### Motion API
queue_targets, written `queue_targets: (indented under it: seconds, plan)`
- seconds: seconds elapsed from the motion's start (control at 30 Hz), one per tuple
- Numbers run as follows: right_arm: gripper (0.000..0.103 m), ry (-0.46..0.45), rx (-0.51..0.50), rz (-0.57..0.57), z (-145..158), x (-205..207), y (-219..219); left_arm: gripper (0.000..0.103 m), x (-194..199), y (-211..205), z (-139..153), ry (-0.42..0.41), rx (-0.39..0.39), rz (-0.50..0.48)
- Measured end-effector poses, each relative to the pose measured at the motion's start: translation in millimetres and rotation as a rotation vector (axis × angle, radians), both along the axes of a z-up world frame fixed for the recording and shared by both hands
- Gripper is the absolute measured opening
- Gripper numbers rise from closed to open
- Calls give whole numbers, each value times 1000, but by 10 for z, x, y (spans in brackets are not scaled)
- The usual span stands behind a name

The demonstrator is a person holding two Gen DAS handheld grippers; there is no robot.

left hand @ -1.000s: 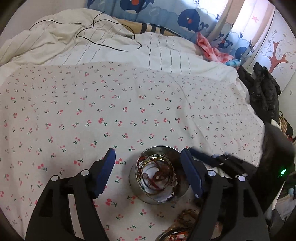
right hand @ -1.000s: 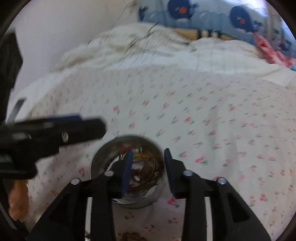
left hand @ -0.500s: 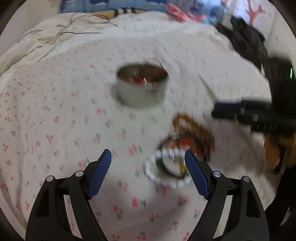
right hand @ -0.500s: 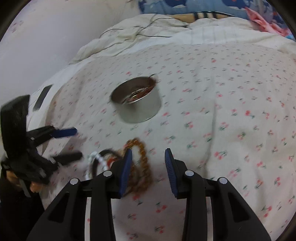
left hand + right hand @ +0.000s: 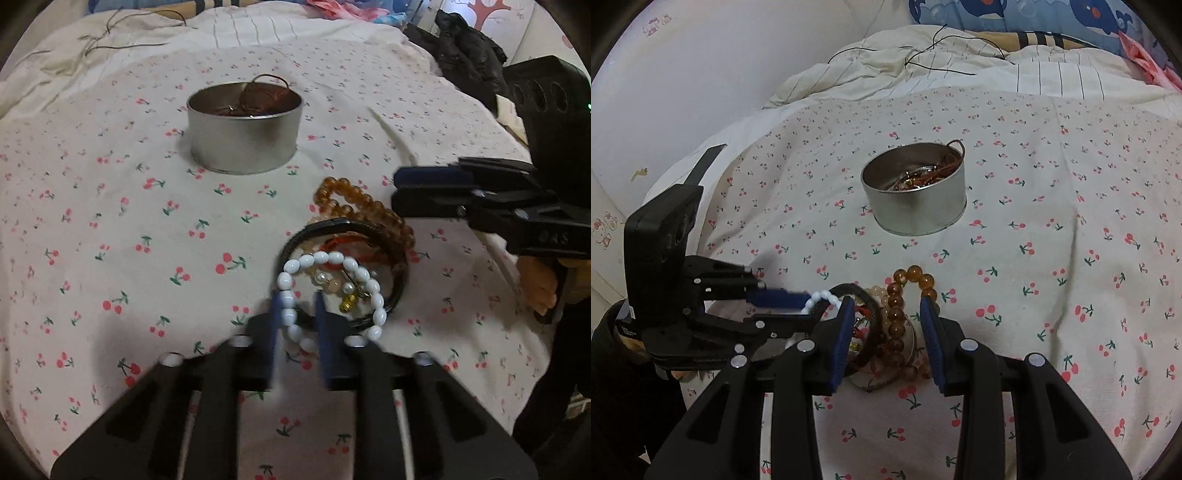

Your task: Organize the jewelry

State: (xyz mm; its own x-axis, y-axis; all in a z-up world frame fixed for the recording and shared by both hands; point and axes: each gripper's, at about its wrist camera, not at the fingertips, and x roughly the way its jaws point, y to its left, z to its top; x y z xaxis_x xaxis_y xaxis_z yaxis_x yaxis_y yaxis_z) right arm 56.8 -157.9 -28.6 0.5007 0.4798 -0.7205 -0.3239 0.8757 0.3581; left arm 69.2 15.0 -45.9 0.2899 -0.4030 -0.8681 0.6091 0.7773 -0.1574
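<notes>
On the bed (image 5: pixel 110 229), your left gripper (image 5: pixel 297 332) has just been closing, jaws narrow around the white bracelet (image 5: pixel 325 295), at 6 o'clock of the tin (image 5: pixel 243 136). Whether the pads press it, can't tell. Your right gripper (image 5: pixel 888 332) sits half open around the amber beads (image 5: pixel 897 317), not pinching. Black bracelet (image 5: pixel 369 229) lies between both strands.

One tin (image 5: pixel 243 144); two tongs (image 5: pixel 298 325) (image 5: pixel 886 332); one white (image 5: pixel 364 275), amber (image 5: pixel 364 206), black bracelet (image 5: pixel 343 225).
</notes>
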Motion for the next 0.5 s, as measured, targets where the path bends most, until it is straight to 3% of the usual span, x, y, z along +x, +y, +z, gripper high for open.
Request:
queue_targets:
  seconds: [0.17,0.33,0.5]
  plan:
    - [37,-87,-54,64,96,0,187,6,-35,118,111,-10,-26,20]
    - [37,-94,-110,143,16,103,417,6,-52,433,308,-26,-107,87]
    - [37,-71,-168,198,-130,199,549,6,22,541,304,-40,-68,151]
